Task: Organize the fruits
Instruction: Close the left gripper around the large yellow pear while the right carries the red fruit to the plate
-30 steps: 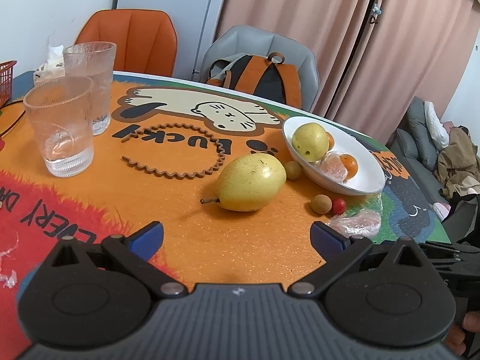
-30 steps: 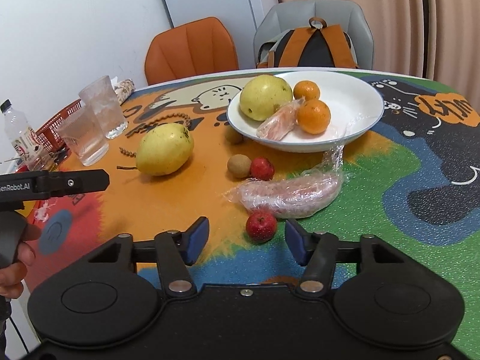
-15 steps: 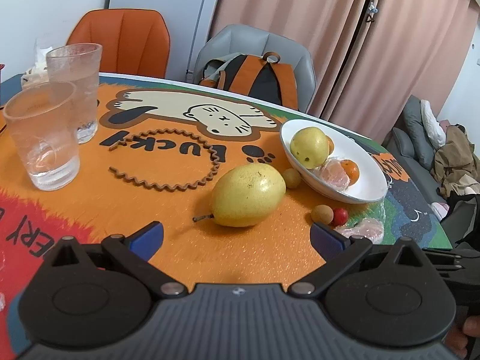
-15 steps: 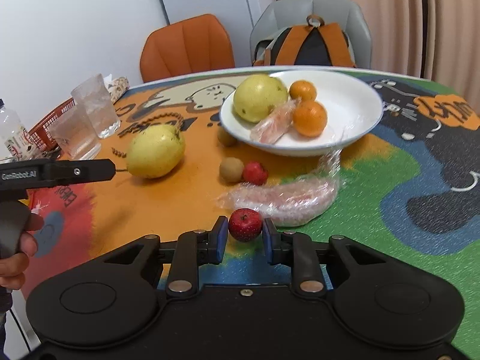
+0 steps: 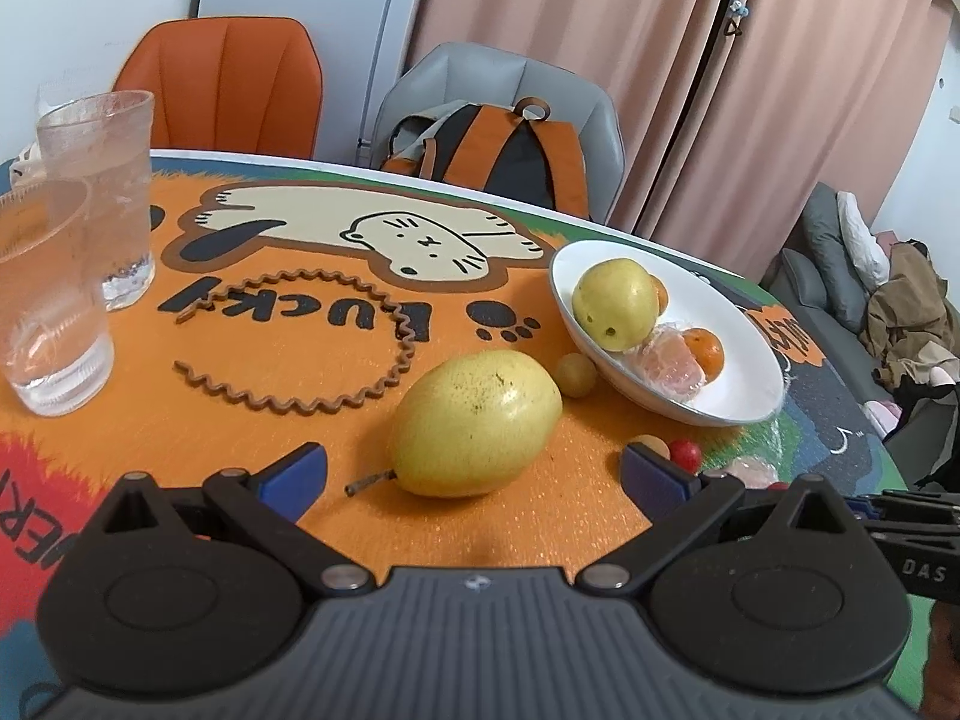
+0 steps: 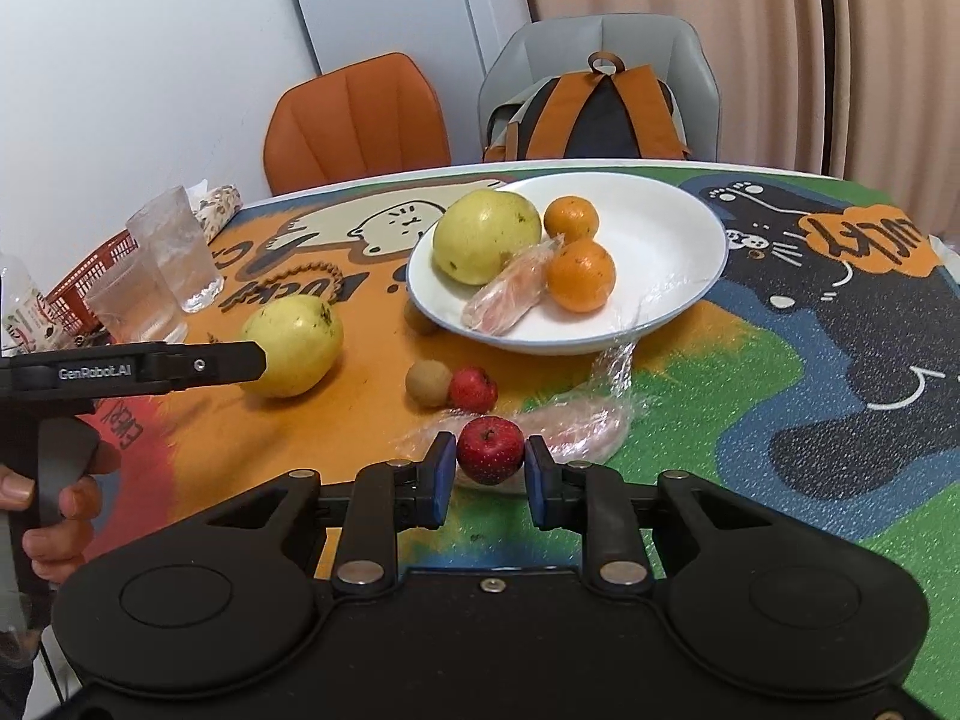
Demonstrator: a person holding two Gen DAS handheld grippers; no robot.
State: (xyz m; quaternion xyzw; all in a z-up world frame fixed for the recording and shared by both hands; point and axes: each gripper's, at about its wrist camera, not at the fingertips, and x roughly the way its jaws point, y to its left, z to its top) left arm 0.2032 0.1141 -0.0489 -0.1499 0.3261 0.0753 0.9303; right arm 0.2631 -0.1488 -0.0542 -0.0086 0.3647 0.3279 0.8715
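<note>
Between the blue pads of the right tongs (image 6: 489, 468) sits a small red round fruit (image 6: 490, 449), pinched on both sides just above the colourful cartoon-printed worktop (image 6: 780, 360). Ahead of the left tongs (image 5: 474, 471), which stand spread wide, a large yellow pear (image 5: 477, 420) lies on the worktop between their 2 pads, touching neither, near the white round plate (image 5: 744, 372) of fruit.
</note>
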